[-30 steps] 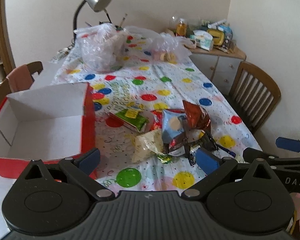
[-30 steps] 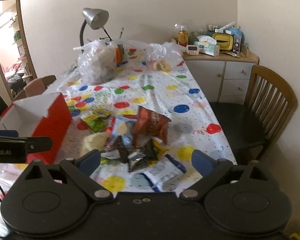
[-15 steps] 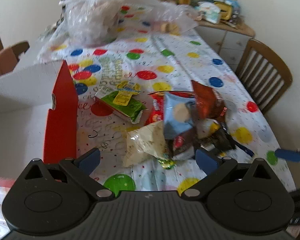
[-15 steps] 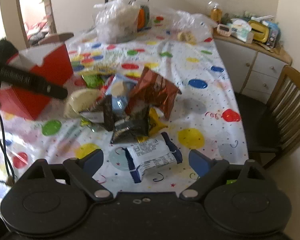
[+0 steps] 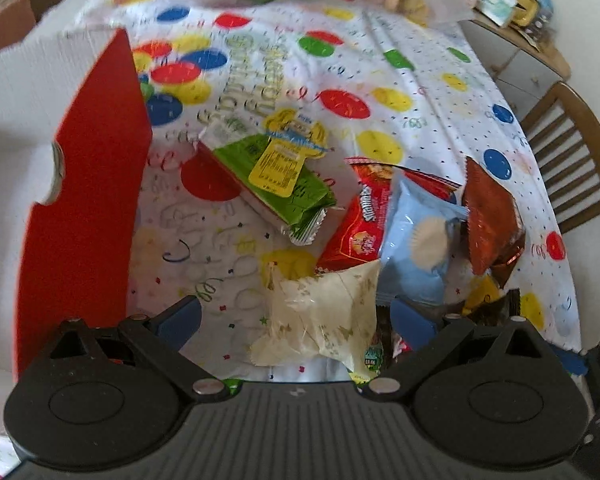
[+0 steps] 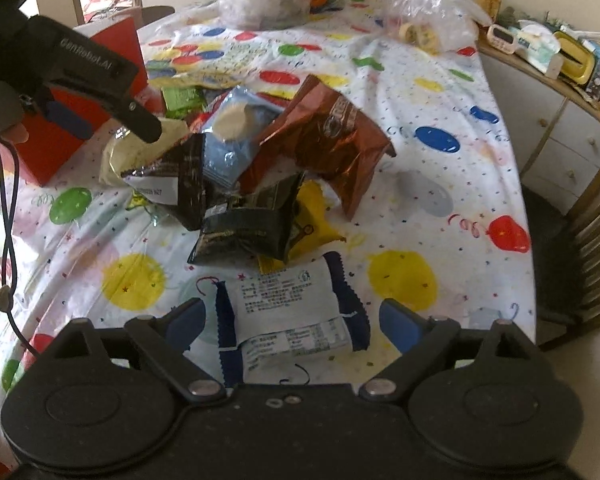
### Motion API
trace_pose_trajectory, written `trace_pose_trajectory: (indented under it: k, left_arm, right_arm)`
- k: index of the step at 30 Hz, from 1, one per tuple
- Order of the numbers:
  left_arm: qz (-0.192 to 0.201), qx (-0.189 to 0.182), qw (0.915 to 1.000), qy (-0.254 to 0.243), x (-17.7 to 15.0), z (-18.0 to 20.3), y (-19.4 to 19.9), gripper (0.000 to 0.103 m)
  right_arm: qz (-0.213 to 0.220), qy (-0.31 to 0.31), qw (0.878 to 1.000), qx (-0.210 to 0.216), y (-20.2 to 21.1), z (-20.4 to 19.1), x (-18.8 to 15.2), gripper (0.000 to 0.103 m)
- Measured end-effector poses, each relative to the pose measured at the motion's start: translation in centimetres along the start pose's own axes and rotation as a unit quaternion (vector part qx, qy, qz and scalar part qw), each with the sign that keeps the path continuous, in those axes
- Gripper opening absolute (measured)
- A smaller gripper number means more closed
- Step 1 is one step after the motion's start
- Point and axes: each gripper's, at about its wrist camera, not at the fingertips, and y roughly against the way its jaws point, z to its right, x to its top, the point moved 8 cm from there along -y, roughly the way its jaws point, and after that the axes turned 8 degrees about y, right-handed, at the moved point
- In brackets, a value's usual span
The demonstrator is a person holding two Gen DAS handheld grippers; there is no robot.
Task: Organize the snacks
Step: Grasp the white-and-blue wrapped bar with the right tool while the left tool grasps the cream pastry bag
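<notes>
Left wrist view: left gripper (image 5: 296, 316) fingers spread wide, nothing between the pads, hanging low over the cream packet (image 5: 324, 324) at lower centre. Snack pile sits centre-right of frame: red packet (image 5: 356, 232), light blue packet (image 5: 416, 240), brown foil bag (image 5: 492, 216), with the green packet (image 5: 276, 184) lying apart toward the upper left of the pile. Red box (image 5: 84, 184) stands open at the left edge, looks empty from what shows. Risk here: the cream packet overlaps the red and blue ones, so closing could pinch two wrappers at once or drag the pile; the right finger sits close to the dark wrappers, could snag them. Crinkly film may slip out. Frame is motion-blurred, so alignment is hard to judge. Right wrist view: right gripper (image 6: 292, 320) fingers also wide apart and empty, straddling the white-and-navy packet (image 6: 288, 312) at lower centre, flat on the dotted surface (image 6: 440, 120). Black packets (image 6: 244, 232) and yellow packet (image 6: 316, 224) lie just above it, the yellow one near touching. Risks: a flat packet gives little to bite, fingers may scrape the loose cloth and bunch it. Left gripper fills the upper left of this frame over the pile; both reaching together could collide near the box.
</notes>
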Motion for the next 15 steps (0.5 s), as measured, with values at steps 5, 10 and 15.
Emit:
trace_pose_trajectory:
  k: [5, 10, 15]
  left_arm:
    - [-0.020, -0.005, 0.9998, 0.008, 0.0, -0.1, -1.3, 0.097]
    - [-0.037, -0.012, 0.9991, 0.018, -0.1, -0.2, -2.3, 0.086]
    - [-0.032, -0.019, 0.9991, 0.020, 0.1, -0.1, -2.1, 0.072]
  right_arm:
    - [-0.013, 0.006, 1.000, 0.004, -1.3, 0.0, 0.0, 0.094]
    - [-0.008, 0.006, 1.000, 0.013, -1.4, 0.0, 0.2, 0.091]
    - [-0.002, 0.000, 1.000, 0.010, -1.1, 0.4, 0.3, 0.076]
